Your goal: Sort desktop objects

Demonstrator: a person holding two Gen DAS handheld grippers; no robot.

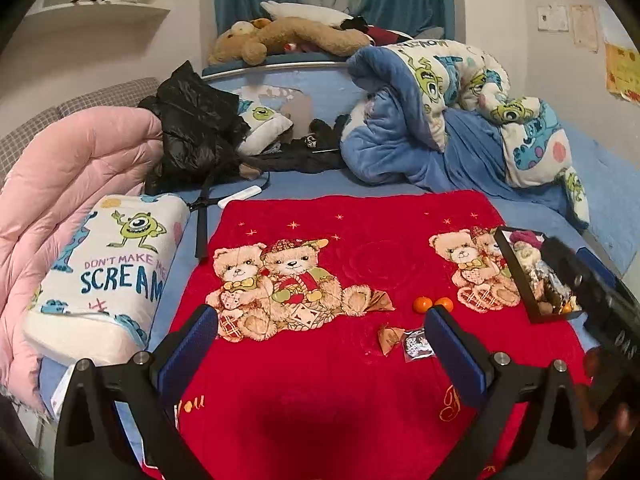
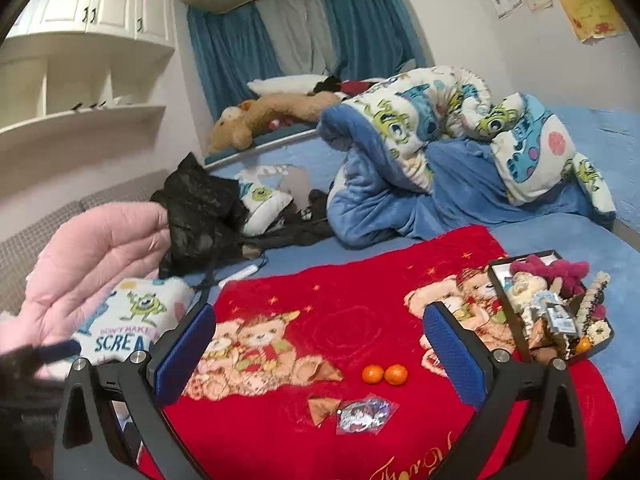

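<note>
Two small oranges [image 1: 433,304] [image 2: 385,374] lie side by side on the red bear-print blanket [image 1: 320,380] [image 2: 360,292]. Just in front of them lie a brown wrapped sweet [image 1: 389,338] [image 2: 322,407] and a clear packet holding a round badge [image 1: 417,345] [image 2: 365,413]. A black tray [image 1: 507,256] [image 2: 505,300] at the blanket's right edge holds plush toys, hair ties and an orange. My left gripper [image 1: 320,338] hovers open over the blanket, nothing between its blue pads. My right gripper [image 2: 320,344] is open too, above the oranges and packet. It also shows blurred beside the tray in the left wrist view [image 1: 600,312].
A Monsters pillow [image 1: 104,276] [image 2: 132,320] and pink quilt [image 1: 60,192] [image 2: 96,256] lie to the left. A black jacket [image 1: 192,132] [image 2: 200,212], a rumpled blue duvet [image 1: 448,120] [image 2: 440,160] and a plush bear [image 1: 280,38] [image 2: 272,116] are behind. A white stick-like object [image 1: 240,197] [image 2: 242,272] lies by the blanket's far edge.
</note>
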